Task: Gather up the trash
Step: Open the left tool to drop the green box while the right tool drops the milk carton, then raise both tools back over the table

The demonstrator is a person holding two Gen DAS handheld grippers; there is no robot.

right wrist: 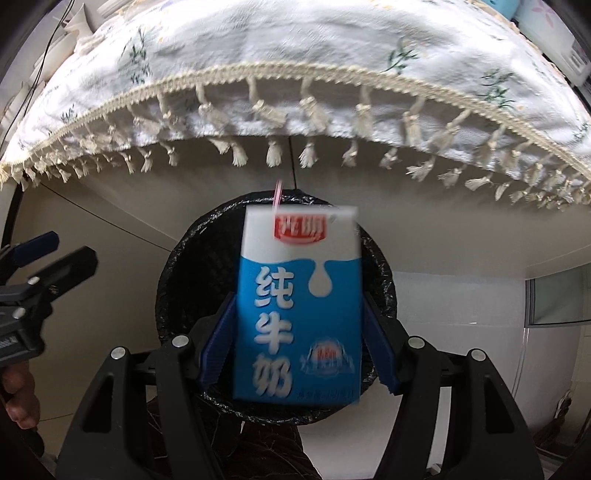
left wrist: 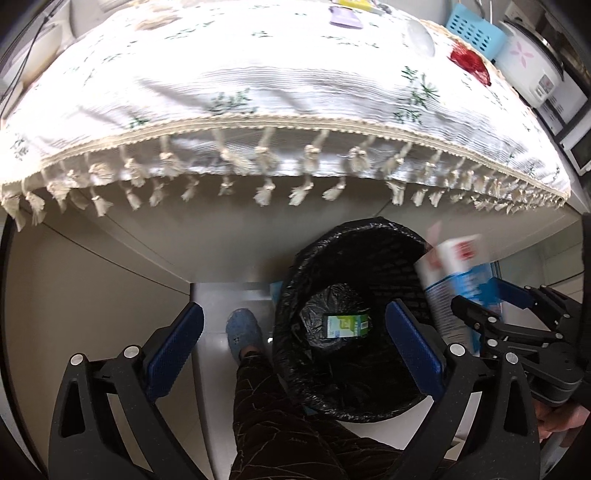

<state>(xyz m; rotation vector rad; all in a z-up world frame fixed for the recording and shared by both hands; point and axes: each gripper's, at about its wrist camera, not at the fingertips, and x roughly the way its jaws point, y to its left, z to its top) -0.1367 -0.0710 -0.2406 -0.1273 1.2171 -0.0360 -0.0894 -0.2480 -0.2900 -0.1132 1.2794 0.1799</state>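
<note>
- One piece of trash is already collected, I think: a small green and white carton (left wrist: 345, 325) lies flat at the bottom of the bin (left wrist: 354, 400), on the black liner; it is alone there as far as I can see.
- The second piece is on its way: the right gripper (right wrist: 299, 338) is clenched on a blue and white milk carton (right wrist: 299, 306), one blue pad against each narrow side; the carton stands upright between them, with a pink straw (right wrist: 277, 195) that comes out of its top.
- This carton hangs over the mouth of the bin, not inside it; what is left, in my judgement, is to lower it a little or simply to let it go, so the step is almost finished.
- The left gripper (left wrist: 295, 350) is released and holds nothing; its two blue pads stand well apart, and the bin is visible between them from above.
- On the table some things remain: something red (left wrist: 471, 62) near the right edge and a purple flat thing (left wrist: 345, 16) at the far side; whether they are trash I cannot tell.
- Around: the tablecloth (left wrist: 258, 85), with a fringe of tassels, hangs just above the bin at its far side; the person's leg and blue slipper (left wrist: 243, 330) are just beside the bin, on the left of it.
- Nothing covers the mouth of the bin; only the two grippers are near each other, and the straw comes close to the tassels.
</note>
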